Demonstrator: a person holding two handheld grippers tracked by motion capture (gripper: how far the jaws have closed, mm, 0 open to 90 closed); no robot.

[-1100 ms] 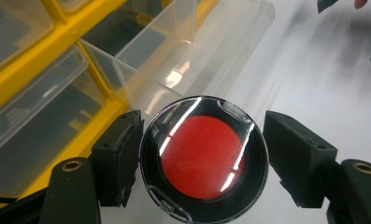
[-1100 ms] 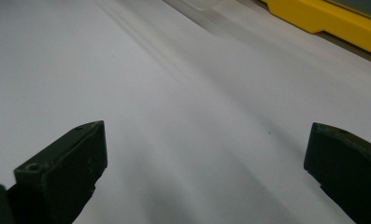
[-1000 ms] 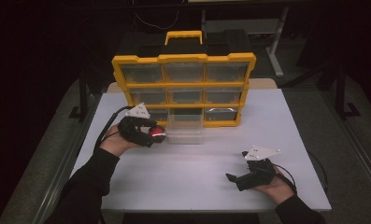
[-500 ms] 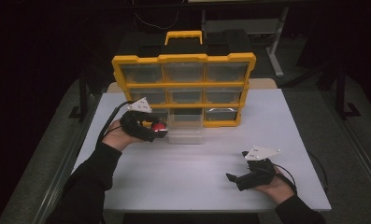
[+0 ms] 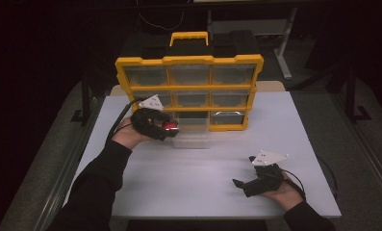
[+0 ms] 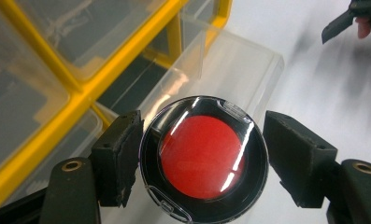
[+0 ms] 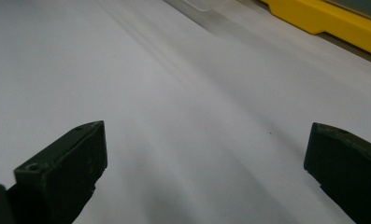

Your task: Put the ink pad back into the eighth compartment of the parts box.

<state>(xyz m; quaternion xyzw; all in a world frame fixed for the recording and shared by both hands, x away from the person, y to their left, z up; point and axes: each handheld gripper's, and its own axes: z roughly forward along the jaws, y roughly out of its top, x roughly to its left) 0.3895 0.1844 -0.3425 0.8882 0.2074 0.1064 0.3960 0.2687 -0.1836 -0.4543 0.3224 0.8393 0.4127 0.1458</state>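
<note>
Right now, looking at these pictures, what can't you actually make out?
- Drawer contents of the yellow organizer: too small in the high view; glare on the clear fronts in the left gripper view.
- Round red-and-black case in the left gripper: its lower rim is cut off by the frame edge, and whether both jaws touch it.
- Pulled-out clear drawer: too faint to tell if anything is inside.
- Right gripper: small and dark in the high view.

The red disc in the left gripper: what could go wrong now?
1. The red disc sits between the left gripper jaws, the right one barely touching, so it may slip.
2. The clear drawer is pulled out under it; a drop off-centre could miss it and land on the table.
</note>
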